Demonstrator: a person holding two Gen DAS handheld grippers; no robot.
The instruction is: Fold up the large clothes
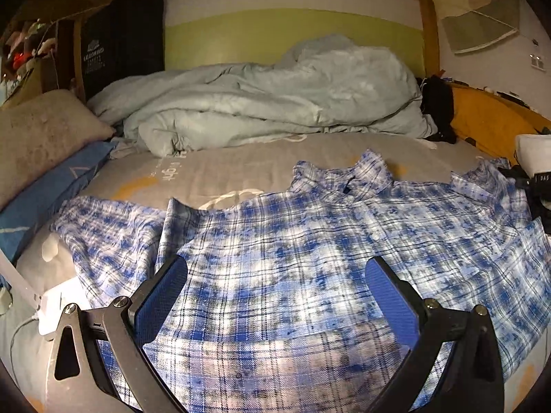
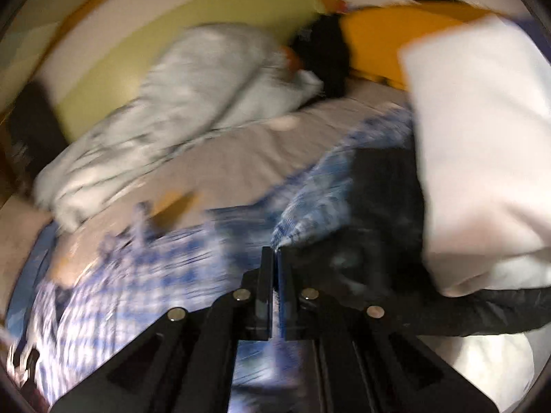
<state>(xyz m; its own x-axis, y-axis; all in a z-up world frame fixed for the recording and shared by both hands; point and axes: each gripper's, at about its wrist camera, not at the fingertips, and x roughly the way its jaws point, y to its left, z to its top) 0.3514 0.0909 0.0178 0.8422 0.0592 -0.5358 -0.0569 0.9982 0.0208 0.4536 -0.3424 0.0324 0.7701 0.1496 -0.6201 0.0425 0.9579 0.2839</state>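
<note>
blue plaid shirt (image 1: 310, 241) spread flat on grey sheet (image 1: 224, 172), collar toward rumpled pale duvet (image 1: 258, 103). bare sheet between collar and duvet. left gripper (image 1: 275, 275) spread wide over shirt body, pinching nothing. right gripper (image 2: 274, 258) jaws pressed together at shirt edge; grip unclear, view blurred. white pillow (image 2: 482, 137) close on right.

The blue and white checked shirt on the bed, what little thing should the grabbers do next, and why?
Probably close the left gripper on the blue and white checked shirt. Its jaws stand open over the flat cloth, while the right gripper is already shut at a shirt edge, so both sides could then lift together for a fold.
</note>
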